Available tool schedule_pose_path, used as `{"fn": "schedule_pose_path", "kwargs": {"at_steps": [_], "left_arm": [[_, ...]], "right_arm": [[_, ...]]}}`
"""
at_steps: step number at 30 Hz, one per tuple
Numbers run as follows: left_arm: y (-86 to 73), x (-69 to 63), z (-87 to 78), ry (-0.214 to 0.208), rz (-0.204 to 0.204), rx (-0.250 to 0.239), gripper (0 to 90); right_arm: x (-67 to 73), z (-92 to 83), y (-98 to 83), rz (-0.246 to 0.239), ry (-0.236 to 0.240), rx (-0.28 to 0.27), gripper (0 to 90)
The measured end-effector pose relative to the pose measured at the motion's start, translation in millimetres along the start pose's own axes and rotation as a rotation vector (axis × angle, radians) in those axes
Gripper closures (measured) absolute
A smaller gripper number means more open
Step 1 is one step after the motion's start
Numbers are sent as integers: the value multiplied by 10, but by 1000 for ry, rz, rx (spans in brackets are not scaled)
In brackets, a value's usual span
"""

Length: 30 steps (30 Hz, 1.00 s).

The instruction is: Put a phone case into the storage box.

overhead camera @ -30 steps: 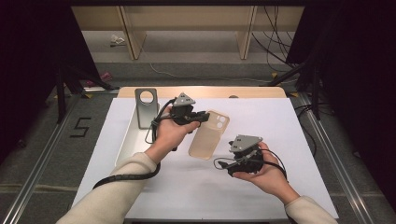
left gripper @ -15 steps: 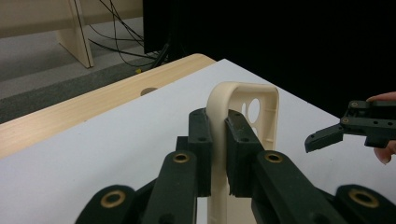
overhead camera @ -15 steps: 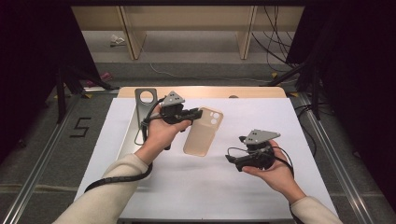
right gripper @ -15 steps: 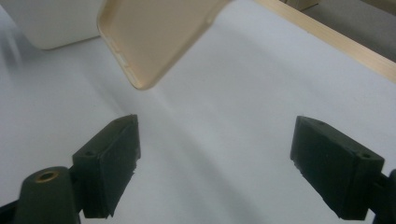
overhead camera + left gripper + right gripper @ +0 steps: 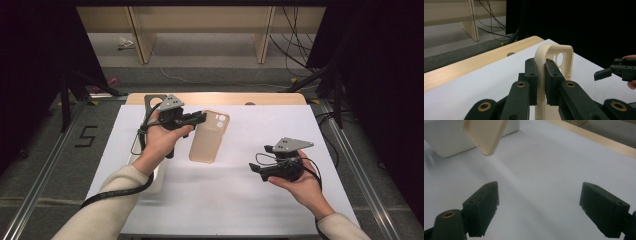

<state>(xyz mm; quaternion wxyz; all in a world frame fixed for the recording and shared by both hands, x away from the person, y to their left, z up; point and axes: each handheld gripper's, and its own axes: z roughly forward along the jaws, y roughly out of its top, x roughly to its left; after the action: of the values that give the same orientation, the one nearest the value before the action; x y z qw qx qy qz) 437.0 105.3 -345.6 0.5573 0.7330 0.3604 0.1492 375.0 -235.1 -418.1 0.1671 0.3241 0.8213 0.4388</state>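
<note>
In the high view, the left gripper [image 5: 200, 118] sits left of centre, clamped on the edge of a beige phone case [image 5: 209, 136] that hangs above the white table sheet [image 5: 240, 200] at mid-frame. The right gripper [image 5: 255, 168] is at lower right, well apart from the case, its jaws spread with nothing between them. A white tray [image 5: 152, 177] lies under the left forearm.

In the left gripper view, the two black jaws pinch the case's [image 5: 554, 53] side wall at centre, the case standing upright with its camera cutout toward the top. The right gripper [image 5: 602, 74] shows at the right edge.

In the right gripper view, the jaws stand wide over bare sheet; the case's [image 5: 486, 135] corner hangs at upper left, before the tray [image 5: 446, 142].
</note>
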Motion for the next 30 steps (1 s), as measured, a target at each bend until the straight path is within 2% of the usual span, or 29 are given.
{"fn": "schedule_pose_path", "kwargs": {"at_steps": [14, 22, 30], "left_arm": [[111, 189, -226, 19, -20, -45, 820], [172, 275, -320, 32, -16, -58, 819], [213, 367, -424, 45, -26, -74, 820]], "right_arm": [[-64, -59, -56, 50, -16, -28, 168], [-82, -79, -79, 85, -16, -38, 166], [-96, -90, -84, 99, -18, -51, 166]]}}
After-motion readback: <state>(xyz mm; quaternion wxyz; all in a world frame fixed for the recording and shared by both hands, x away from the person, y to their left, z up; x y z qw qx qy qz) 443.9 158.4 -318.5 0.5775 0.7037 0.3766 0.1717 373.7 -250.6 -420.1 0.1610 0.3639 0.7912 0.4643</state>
